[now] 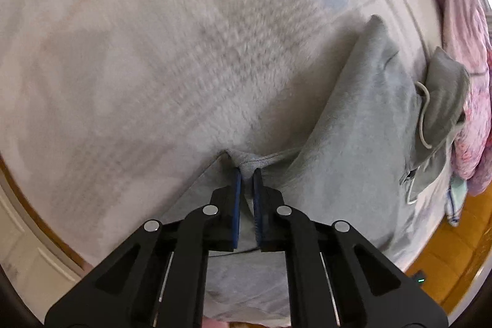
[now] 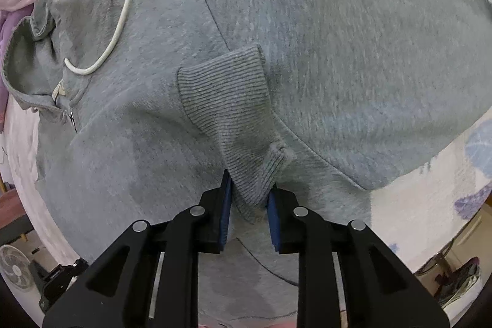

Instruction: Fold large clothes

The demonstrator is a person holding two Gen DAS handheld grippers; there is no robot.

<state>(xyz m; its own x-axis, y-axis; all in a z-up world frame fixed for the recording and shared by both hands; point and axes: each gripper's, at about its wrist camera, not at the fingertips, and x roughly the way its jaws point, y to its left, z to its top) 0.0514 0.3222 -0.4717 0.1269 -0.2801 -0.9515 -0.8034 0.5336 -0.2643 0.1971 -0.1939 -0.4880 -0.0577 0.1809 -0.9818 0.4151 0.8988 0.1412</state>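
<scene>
A grey hoodie [image 2: 307, 20] lies spread on a bed, its hood [image 2: 40, 29] and white drawstring [image 2: 113, 36] at the upper left in the right wrist view. My right gripper [image 2: 249, 189] is shut on the ribbed sleeve cuff [image 2: 227, 100], which is bunched between the blue pads [image 2: 226, 205]. In the left wrist view the hoodie [image 1: 363, 119] stretches off to the right, and my left gripper [image 1: 247, 177] is shut on a pinched fold of its grey fabric edge [image 1: 246, 162], pulled taut above the bedcover.
A pale fluffy bedcover [image 1: 153, 57] fills most of the left wrist view. Pink and purple bedding [image 1: 467, 51] is heaped at the right edge. Wooden floor [image 1: 452, 251] shows beyond the bed. A fan [image 2: 13, 266] and a shoe [image 2: 461, 282] lie on the floor.
</scene>
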